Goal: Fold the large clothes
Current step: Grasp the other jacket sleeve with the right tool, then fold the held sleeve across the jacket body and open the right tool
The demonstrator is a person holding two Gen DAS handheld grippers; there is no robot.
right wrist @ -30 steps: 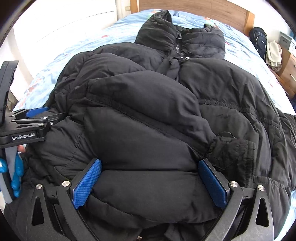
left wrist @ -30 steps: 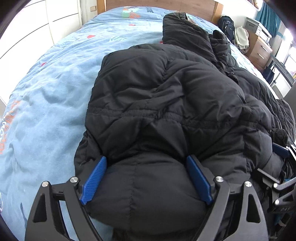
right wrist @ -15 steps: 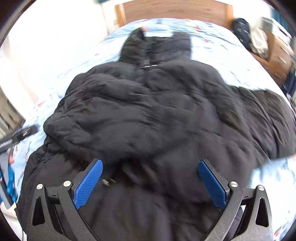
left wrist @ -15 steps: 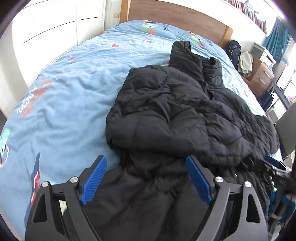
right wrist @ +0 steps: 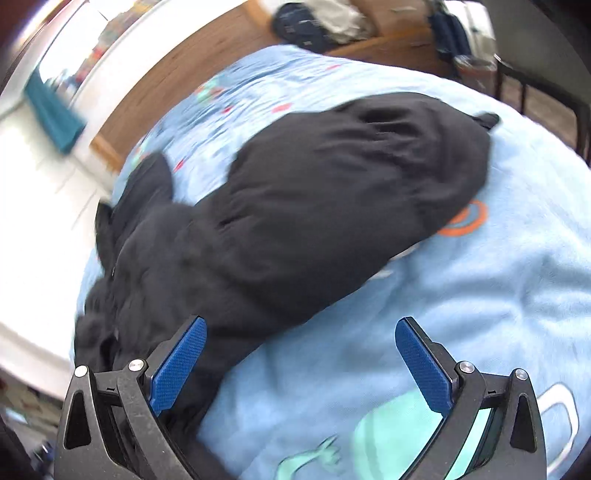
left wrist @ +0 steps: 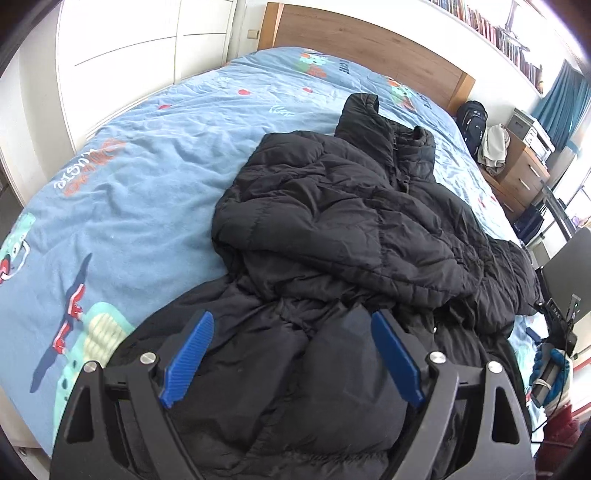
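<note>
Orange and white lettering point(left wrist: 83, 170) is printed on the light blue bedspread point(left wrist: 155, 192) at the left of the left wrist view, seen upside down and not clear enough to read; darker letters near the wooden headboard point(left wrist: 369, 48) are too small to make out. The black puffer jacket point(left wrist: 351, 236) lies on the bed with its long axis running from the lower centre of the frame toward the upper right, collar end point(left wrist: 384, 122) toward the headboard. The left tongs point(left wrist: 291, 354) stand wide over its lower folds, gripping nothing. In the blurred right wrist view, the right tongs point(right wrist: 301, 365) are spread wide over the jacket's edge and bare bedspread, empty. White cupboard doors point(left wrist: 147, 37), a bookshelf point(left wrist: 491, 29), a teal curtain point(left wrist: 561, 99), a backpack point(left wrist: 472, 122) and a wooden chest of drawers point(left wrist: 524, 177) surround the bed.
</note>
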